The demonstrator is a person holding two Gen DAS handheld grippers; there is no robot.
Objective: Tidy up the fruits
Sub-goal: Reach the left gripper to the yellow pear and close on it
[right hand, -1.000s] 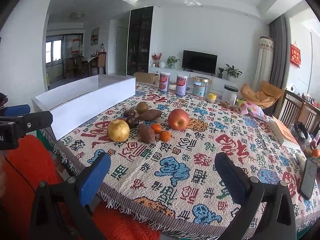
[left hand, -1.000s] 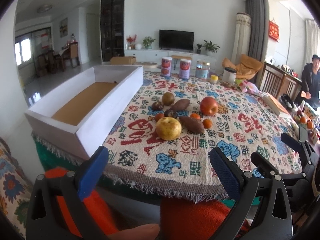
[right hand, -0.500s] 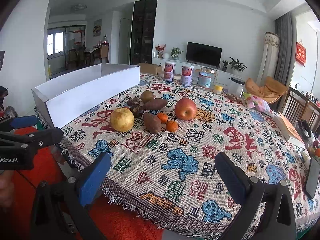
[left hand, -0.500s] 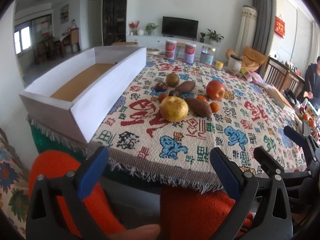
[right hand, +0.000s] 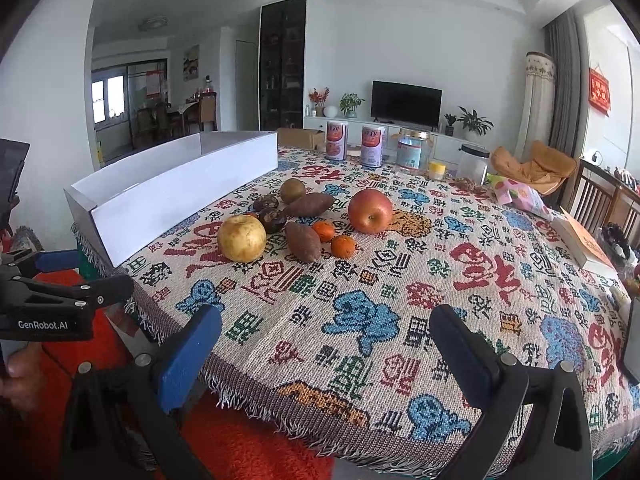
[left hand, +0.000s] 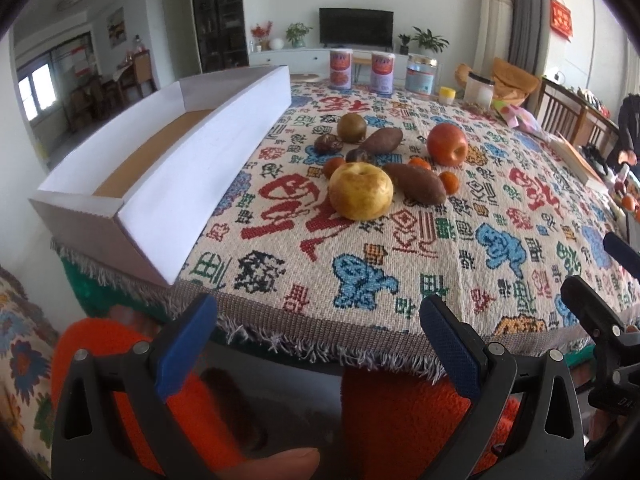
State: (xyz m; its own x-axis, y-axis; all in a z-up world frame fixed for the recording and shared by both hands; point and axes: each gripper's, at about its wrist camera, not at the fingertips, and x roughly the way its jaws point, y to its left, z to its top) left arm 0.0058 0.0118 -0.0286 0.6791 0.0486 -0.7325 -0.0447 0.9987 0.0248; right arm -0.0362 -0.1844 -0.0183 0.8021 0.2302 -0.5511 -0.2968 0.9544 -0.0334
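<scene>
Fruit lies clustered mid-table on a patterned cloth: a yellow apple [left hand: 361,191] [right hand: 241,237], a red apple [left hand: 447,144] [right hand: 370,211], two brown sweet potatoes [left hand: 416,183] [right hand: 303,241], small oranges [right hand: 343,247], a brown round fruit [left hand: 351,128] and dark passion fruits [right hand: 272,219]. A long white box [left hand: 208,152] [right hand: 176,204] with a bare brown floor stands left of the fruit. My left gripper [left hand: 316,342] is open, hanging before the table's near edge. My right gripper [right hand: 324,346] is open over the near edge, with nothing between its fingers.
Cans and jars [right hand: 372,146] line the far table edge. A book [right hand: 580,240] and a pink bag [right hand: 520,196] lie at the right. Wooden chairs [right hand: 608,200] stand beyond. Orange-clad legs [left hand: 400,420] are below the table edge. A person [left hand: 630,128] sits far right.
Both grippers have moved forward toward the table, so the fruit and box loom larger. Both stay open with nothing held.
</scene>
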